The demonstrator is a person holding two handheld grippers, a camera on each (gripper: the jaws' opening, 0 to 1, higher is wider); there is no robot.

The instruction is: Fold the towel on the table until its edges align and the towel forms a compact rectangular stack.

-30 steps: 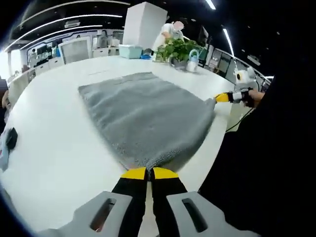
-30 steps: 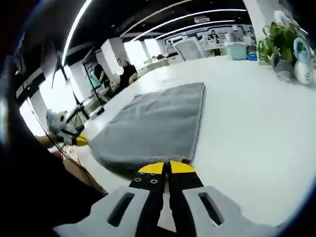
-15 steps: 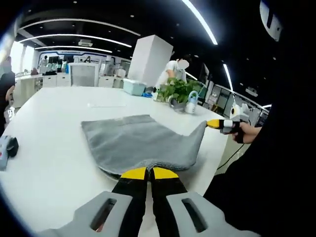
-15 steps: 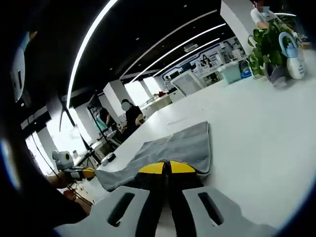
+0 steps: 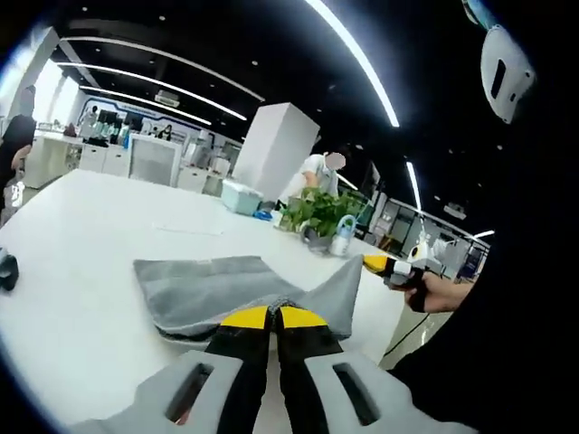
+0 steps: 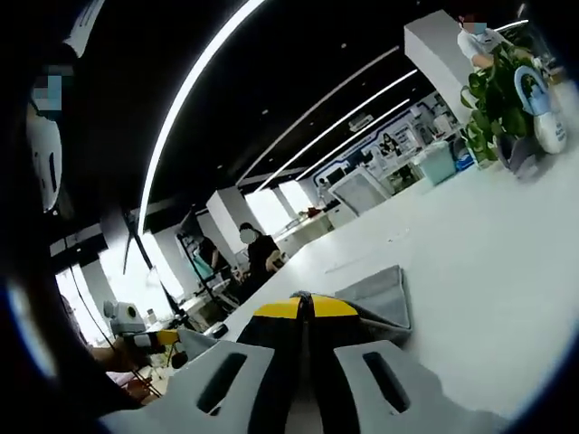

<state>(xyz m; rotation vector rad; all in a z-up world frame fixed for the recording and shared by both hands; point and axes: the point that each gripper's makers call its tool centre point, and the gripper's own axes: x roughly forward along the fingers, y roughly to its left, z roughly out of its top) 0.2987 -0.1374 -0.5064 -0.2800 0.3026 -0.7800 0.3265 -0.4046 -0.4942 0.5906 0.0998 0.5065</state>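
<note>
Grey terry cloth is the material we handle: the towel [image 5: 226,291] lies partly on the white table [image 5: 72,244], with its near edge lifted off the surface and its far portion flat.

1. Tool state. In the left gripper view, the left gripper [image 5: 273,316] has its yellow-tipped jaws pressed together on the near corner of the towel. In the same view the right gripper [image 5: 380,264] enters from the right, held in a hand [image 5: 425,291], with the opposite near corner drawn up to its tip. In the right gripper view the jaws of that gripper [image 6: 303,306] are closed with no gap between them, and grey cloth shows just beyond the tips (the pinch itself is hidden behind the jaws).

2. Handling. We judge the towel to be light, soft and limp. It sags between the 2 held corners and will not hold a crease by itself. The pile looks grippy, so slipping out of the jaws seems unlikely.

3. Where to hold. We recommend the 2 near corners, as now, kept level and apart so the edge stays taut when carried toward the far edge.

4. Surroundings. A potted plant [image 5: 318,212] stands on the far side of the table, well apart from the towel.
</note>
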